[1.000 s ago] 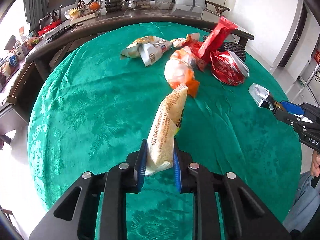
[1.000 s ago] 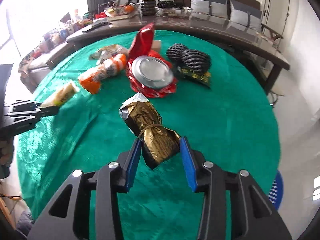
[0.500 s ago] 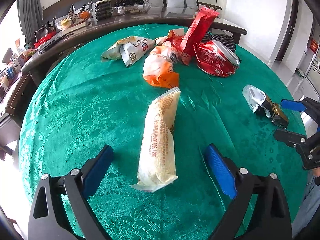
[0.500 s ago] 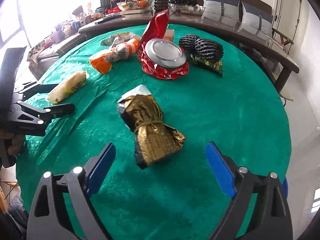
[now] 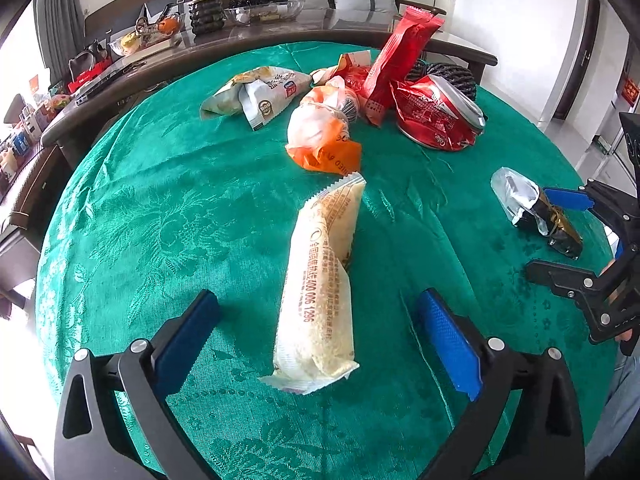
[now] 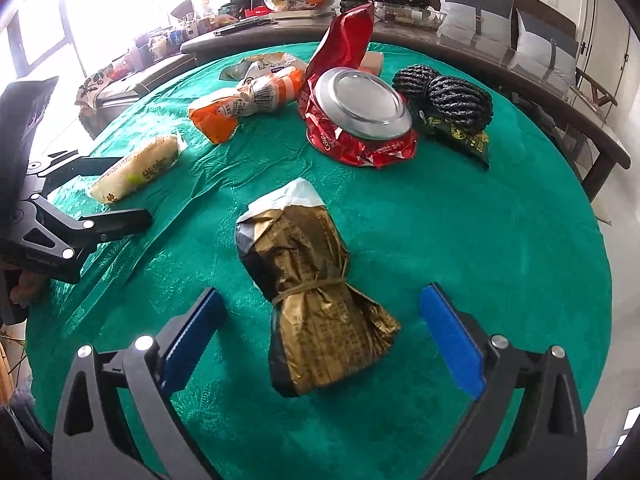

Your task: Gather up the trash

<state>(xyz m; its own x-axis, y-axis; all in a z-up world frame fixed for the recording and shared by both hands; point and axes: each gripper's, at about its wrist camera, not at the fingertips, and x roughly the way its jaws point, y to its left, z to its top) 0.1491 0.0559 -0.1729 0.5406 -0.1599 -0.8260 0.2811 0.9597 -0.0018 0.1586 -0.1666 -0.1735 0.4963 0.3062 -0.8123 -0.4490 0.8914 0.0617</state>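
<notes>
A long cream snack wrapper (image 5: 320,280) lies flat on the green tablecloth (image 5: 160,208) between the fingers of my left gripper (image 5: 316,304). Its jaws are opening and the blue pads stand well off the wrapper. A crumpled gold and black foil bag (image 6: 312,292) lies between the fingers of my right gripper (image 6: 322,296), whose jaws are also opening, clear of the bag. Each gripper shows in the other's view: the right gripper (image 5: 548,234) around the foil bag (image 5: 536,212), the left gripper (image 6: 120,190) at the cream wrapper (image 6: 136,168).
A heap of trash lies farther back on the round table: a crushed red can (image 5: 436,120), an orange bag (image 5: 320,136), a pale packet (image 5: 260,92), an upright red wrapper (image 5: 400,52) and black mesh bundles (image 6: 452,96). A dark cluttered table (image 5: 240,40) curves behind.
Both grippers have opened wide and let go. The cream wrapper and the foil bag, held up a second ago, now lie on the cloth between the fingers.
</notes>
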